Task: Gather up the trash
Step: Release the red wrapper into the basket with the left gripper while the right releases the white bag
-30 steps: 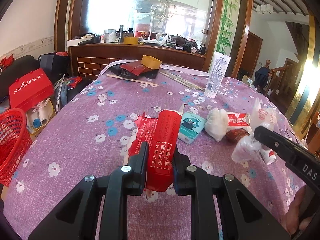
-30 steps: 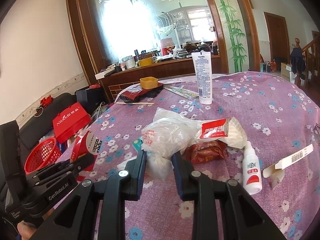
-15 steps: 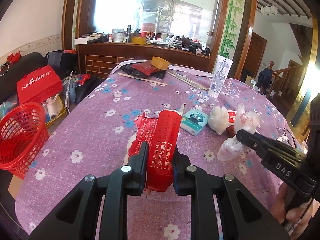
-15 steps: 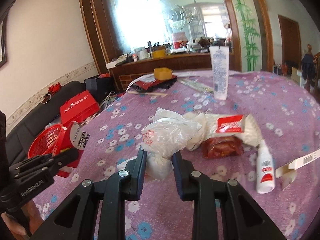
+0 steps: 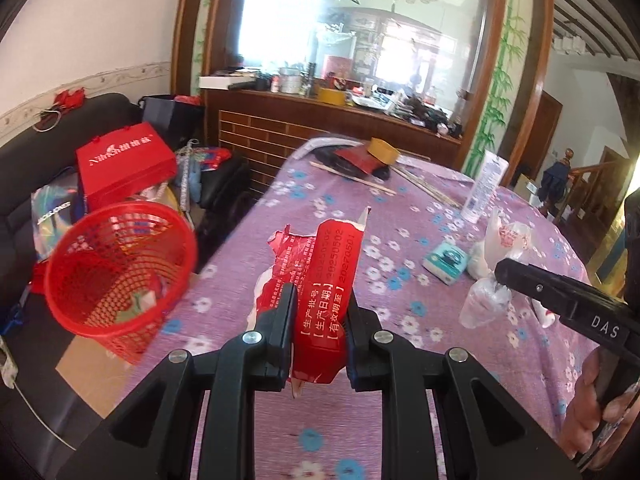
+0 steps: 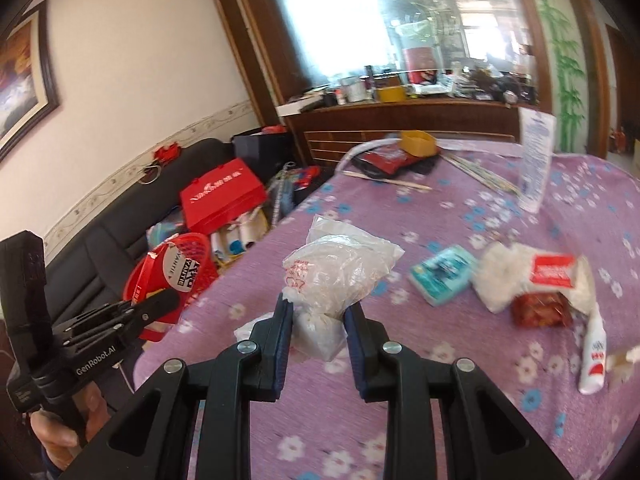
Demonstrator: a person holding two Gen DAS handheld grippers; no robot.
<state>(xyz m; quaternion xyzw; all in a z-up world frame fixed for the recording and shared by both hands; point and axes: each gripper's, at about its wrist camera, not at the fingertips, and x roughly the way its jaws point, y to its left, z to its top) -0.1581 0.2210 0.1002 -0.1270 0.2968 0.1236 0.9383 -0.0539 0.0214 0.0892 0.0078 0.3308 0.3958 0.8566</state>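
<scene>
My left gripper [image 5: 319, 300] is shut on a torn red carton [image 5: 326, 276] and holds it above the table's left edge, near a red mesh basket [image 5: 116, 268] on the floor. My right gripper [image 6: 318, 312] is shut on a crumpled clear plastic bag [image 6: 336, 272] above the table. The right gripper also shows in the left wrist view [image 5: 504, 276] with the bag [image 5: 486, 304]. The left gripper [image 6: 160, 304] with the carton [image 6: 176, 268] shows in the right wrist view, in front of the basket [image 6: 196, 264].
On the purple flowered tablecloth [image 6: 500, 400] lie a teal packet [image 6: 442, 274], white tissue packs with a red label [image 6: 554, 272], a red-brown wrapper [image 6: 542, 312], a small white bottle [image 6: 594, 364] and an upright tube [image 6: 536, 160]. A red box [image 5: 124, 164] and sofa stand left.
Both grippers have swung left with their loads. The red basket has come much closer in the left wrist view. The carton now hangs near the table's left edge.
</scene>
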